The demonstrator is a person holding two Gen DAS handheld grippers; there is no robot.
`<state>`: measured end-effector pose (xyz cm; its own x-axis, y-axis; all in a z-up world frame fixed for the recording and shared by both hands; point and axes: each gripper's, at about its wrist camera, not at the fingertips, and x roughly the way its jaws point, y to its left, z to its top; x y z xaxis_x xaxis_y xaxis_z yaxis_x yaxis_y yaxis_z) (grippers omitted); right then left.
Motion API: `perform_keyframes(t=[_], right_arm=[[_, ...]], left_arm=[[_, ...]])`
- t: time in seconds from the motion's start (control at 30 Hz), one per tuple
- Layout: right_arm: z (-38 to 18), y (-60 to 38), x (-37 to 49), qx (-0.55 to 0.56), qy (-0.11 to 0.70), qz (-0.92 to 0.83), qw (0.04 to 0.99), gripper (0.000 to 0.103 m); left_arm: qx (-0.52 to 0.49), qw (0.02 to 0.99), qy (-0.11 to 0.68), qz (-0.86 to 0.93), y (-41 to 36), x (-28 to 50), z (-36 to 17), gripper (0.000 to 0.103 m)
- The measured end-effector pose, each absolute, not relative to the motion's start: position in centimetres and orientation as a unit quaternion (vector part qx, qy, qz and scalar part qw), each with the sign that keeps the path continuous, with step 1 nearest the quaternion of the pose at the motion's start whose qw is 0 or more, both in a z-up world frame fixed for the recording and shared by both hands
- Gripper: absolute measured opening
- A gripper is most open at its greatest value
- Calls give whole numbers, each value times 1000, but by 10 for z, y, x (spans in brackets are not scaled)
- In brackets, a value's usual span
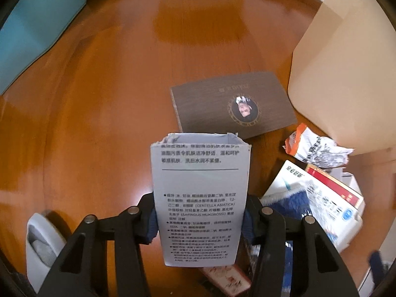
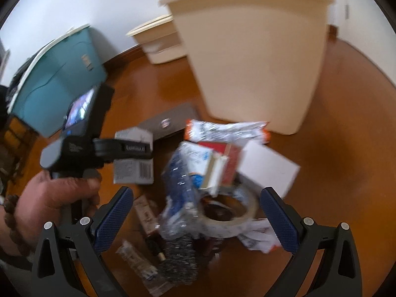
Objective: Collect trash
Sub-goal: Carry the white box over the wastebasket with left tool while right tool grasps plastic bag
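Observation:
My left gripper point(image 1: 200, 220) is shut on a pale grey-blue carton point(image 1: 199, 193) with printed text and a torn open top, held above the wooden floor. The same carton point(image 2: 133, 158) and the left gripper point(image 2: 123, 148) show at the left of the right wrist view. My right gripper point(image 2: 198, 212) is open and empty above a trash pile: a roll of tape point(image 2: 230, 217), a blue and white packet point(image 2: 183, 173), a red box point(image 2: 230, 160), a white box point(image 2: 267, 170) and a crumpled orange-edged wrapper point(image 2: 222, 130). A tall cream bin point(image 2: 252, 57) stands behind the pile.
A flat brown box point(image 1: 232, 104) lies on the floor by the cream bin point(image 1: 346, 69). A teal storage box point(image 2: 59, 76) stands at the left, a smaller cream bin point(image 2: 158, 42) by the wall. A small white dish point(image 1: 42, 245) lies at the lower left.

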<state>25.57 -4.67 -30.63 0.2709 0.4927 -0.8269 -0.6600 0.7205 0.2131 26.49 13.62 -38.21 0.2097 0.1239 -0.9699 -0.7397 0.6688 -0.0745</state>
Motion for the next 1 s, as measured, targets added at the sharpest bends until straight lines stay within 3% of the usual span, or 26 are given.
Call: perform_keyframes(t=[0.17, 0.37, 0.4, 0.5, 0.57, 0.83, 1.0], right_arm=[[-336, -37, 262, -68, 524, 371, 763, 80], [-351, -33, 265, -70, 538, 366, 756, 77], [-354, -30, 265, -70, 543, 365, 753, 69], [-360, -20, 264, -82, 546, 367, 748, 24], [-363, -14, 262, -90, 548, 372, 743, 15], [-338, -29, 252, -60, 544, 369, 751, 11], [-300, -56, 235, -26, 509, 368, 778, 10]], left_arm=[[-299, 724, 544, 299, 144, 229, -366, 51], [-316, 717, 545, 297, 148, 203, -363, 51], [-317, 716, 546, 296, 142, 200, -361, 51], [-322, 716, 546, 293, 138, 191, -365, 51], [-323, 716, 545, 291, 138, 186, -363, 51], [-307, 747, 517, 284, 140, 188, -328, 51], [-313, 781, 473, 261, 147, 193, -273, 51]])
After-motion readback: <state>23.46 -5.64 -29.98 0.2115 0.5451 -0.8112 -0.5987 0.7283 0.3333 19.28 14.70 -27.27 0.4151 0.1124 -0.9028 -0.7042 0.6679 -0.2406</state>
